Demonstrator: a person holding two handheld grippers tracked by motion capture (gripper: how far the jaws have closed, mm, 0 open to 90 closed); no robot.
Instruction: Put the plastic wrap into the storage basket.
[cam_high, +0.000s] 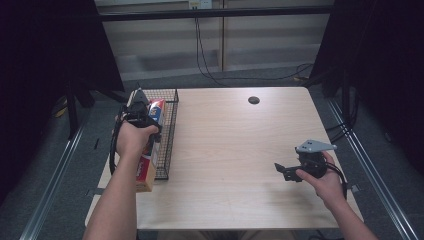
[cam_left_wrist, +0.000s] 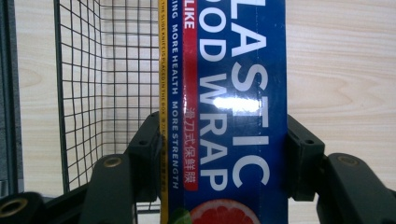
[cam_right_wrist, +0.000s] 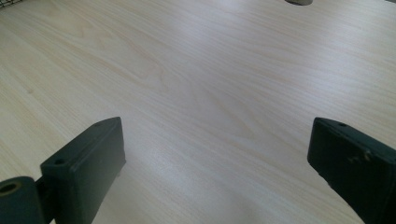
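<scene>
High view: my left tool is clamped across a plastic-wrap box at the desk's nine o'clock edge. The box's long axis runs twelve to six, lying partly over the wire basket, its near end jutting past the basket toward me. Left gripper view: both jaws press the box's long sides; basket mesh lies at its ten o'clock. My left forearm reaches straight forward, hand over the tool. My right tool, at four o'clock, hovers with jaws wide apart over bare desk, well apart from the box; the left hand is nearer.
</scene>
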